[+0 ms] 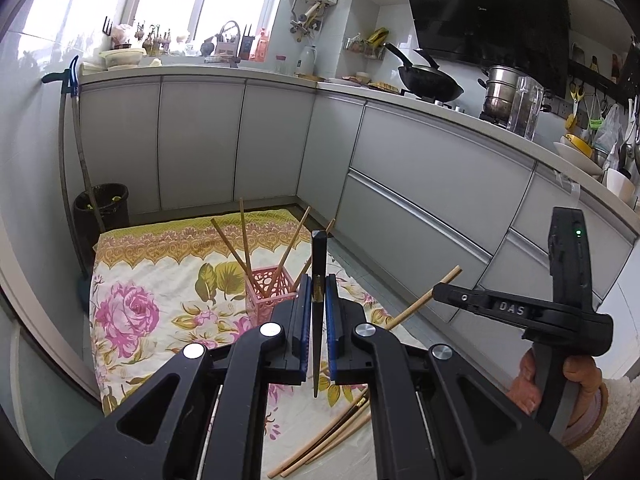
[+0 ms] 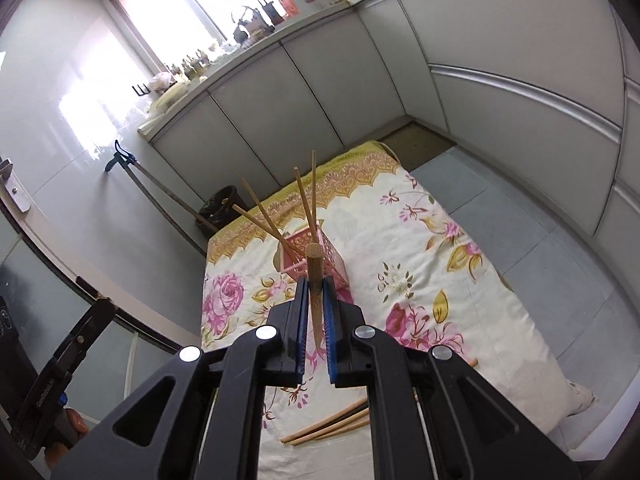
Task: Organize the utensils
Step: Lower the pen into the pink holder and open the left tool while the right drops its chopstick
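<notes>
Up above the flowery soft cloth [image 1: 132,320], the left gripper [image 1: 319,300] squeezes a thin, dark, pointy chopstick [image 1: 319,264]. The right gripper [image 2: 319,304] pinches a round wooden chopstick [image 2: 315,276]. Both sit close to the pink holey plastic basket [image 1: 269,290], and more wooden chopsticks [image 2: 328,428] lie flat on the cloth.

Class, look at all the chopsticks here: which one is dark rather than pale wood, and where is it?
The dark chopstick clamped in the left gripper; the others are pale wood.
</notes>
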Demonstrator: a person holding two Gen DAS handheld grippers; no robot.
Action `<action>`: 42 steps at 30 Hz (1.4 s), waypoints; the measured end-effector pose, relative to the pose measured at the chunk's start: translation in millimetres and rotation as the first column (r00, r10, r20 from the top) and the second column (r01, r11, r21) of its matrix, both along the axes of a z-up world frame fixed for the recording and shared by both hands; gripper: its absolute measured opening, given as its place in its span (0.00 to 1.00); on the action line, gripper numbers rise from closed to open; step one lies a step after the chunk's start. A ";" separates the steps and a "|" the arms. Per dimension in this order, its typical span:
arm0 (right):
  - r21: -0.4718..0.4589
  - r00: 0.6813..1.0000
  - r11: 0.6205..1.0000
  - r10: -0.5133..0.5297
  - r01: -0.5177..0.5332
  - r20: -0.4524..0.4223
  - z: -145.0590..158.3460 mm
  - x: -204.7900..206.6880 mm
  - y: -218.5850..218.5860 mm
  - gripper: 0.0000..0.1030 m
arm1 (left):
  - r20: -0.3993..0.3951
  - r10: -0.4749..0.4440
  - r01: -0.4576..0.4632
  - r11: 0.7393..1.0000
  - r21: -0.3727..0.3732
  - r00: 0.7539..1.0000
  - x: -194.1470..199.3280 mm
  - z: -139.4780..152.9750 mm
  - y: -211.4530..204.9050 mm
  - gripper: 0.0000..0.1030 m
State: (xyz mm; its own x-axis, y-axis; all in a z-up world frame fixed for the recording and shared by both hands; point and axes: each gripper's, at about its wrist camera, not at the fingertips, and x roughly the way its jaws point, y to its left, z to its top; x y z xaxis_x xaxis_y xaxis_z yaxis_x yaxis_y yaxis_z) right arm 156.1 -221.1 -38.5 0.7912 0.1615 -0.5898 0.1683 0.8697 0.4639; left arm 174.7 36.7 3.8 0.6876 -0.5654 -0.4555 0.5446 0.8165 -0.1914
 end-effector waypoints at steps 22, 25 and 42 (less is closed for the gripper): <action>-0.021 0.999 1.000 -0.004 0.005 0.051 21.6 11.2 -47.0 0.07 | 0.039 0.284 -0.285 0.959 0.008 0.958 140.0 -21.5 -50.5 0.06; -0.019 0.999 1.000 -0.003 0.003 0.043 17.4 17.4 -48.6 0.07 | 0.019 0.290 -0.291 0.956 0.028 0.957 153.7 -37.4 -56.0 0.06; -0.066 0.985 0.997 0.044 -0.033 0.166 54.7 66.5 -6.9 0.07 | -0.016 0.440 -0.436 0.882 -0.179 0.898 61.0 -21.7 27.4 0.54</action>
State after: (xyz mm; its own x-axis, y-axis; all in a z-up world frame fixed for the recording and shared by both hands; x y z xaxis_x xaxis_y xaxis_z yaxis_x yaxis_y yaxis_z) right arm 222.6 -228.0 16.2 0.8735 0.1608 -0.4595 0.0586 0.9023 0.4271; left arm 235.7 64.1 -17.9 0.8930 -0.2723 -0.3584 0.1453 0.9280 -0.3431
